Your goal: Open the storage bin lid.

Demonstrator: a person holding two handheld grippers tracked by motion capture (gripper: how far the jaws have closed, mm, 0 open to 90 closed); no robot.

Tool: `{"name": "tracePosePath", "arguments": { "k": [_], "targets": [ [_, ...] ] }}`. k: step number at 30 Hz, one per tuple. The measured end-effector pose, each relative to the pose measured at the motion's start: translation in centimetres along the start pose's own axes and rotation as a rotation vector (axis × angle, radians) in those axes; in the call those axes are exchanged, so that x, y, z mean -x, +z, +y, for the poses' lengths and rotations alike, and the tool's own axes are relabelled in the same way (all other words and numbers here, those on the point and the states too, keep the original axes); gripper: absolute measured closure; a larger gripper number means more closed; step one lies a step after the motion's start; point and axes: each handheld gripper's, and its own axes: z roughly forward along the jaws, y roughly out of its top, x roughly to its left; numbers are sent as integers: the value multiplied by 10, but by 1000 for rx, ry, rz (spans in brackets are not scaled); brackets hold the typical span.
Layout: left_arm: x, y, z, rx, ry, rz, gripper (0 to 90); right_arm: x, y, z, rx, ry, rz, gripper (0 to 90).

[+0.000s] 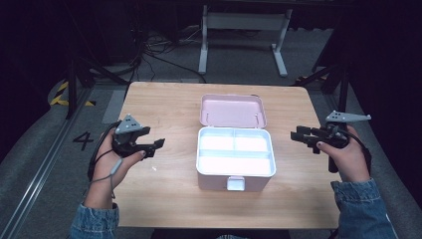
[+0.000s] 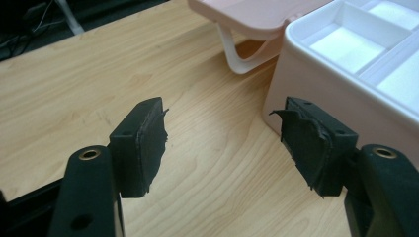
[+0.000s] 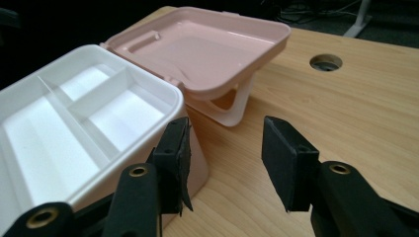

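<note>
A pink box point(image 1: 236, 180) stands in the middle of the wooden table point(image 1: 169, 109), its lid point(image 1: 232, 110) swung back flat behind it. Inside sits a white tray point(image 1: 235, 150) with three empty compartments. My left gripper point(image 1: 158, 147) hovers left of the box, open with nothing between its pads point(image 2: 148, 143); the box wall point(image 2: 336, 98) lies just beyond the right pad. My right gripper point(image 1: 297, 137) is off the box's right side, also open and empty. In the right gripper view the box point(image 3: 195, 163) sits beside the left pad point(image 3: 178, 163), and the lid point(image 3: 207, 49) shows behind.
A round cable hole point(image 3: 326, 62) pierces the table behind the lid. A white desk frame point(image 1: 244, 35) and loose cables point(image 1: 149, 50) lie on the floor beyond the far edge. Bare wood spreads on both sides of the box.
</note>
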Motion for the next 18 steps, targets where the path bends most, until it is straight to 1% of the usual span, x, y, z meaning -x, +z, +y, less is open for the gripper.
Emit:
{"name": "tracePosePath", "arguments": {
  "k": [1,2,3,4,5,7,8,9,11,13,14,15,16,17,18],
  "targets": [
    [0,0,0,0,0,0,346,0,0,0,0,0,0,547],
    [-4,-1,-5,-7,-15,13,346,1,0,-2,-3,8,-3,544],
    [-7,-2,-8,-25,-15,36,345,4,1,-3,-4,8,-12,538],
    [-10,-3,-12,-25,-22,48,343,5,1,-5,-9,12,-20,533],
    [-12,-3,-16,-25,-42,53,342,7,1,-6,-10,9,-30,527],
    [-18,-1,-25,-37,-70,48,337,9,0,-9,-17,13,-40,524],
    [-20,0,-29,-54,-84,41,336,11,0,-10,-17,16,-46,520],
    [-23,3,-35,-65,-90,47,336,12,0,-11,-19,17,-48,517],
    [-29,7,-43,-104,-105,76,334,14,0,-13,-24,21,-58,514],
    [-32,11,-48,-150,-105,119,332,17,0,-16,-31,29,-64,510],
    [-32,13,-49,-160,-98,149,331,18,0,-17,-32,30,-67,508],
    [-32,14,-49,-176,-76,174,330,19,1,-18,-33,33,-73,508],
    [-31,14,-49,-184,-72,180,327,21,1,-19,-35,37,-76,507],
    [-31,15,-49,-169,-83,158,325,21,1,-19,-36,42,-76,506],
    [-31,15,-49,-163,-90,150,321,23,1,-20,-37,41,-79,506]
  ]
}}
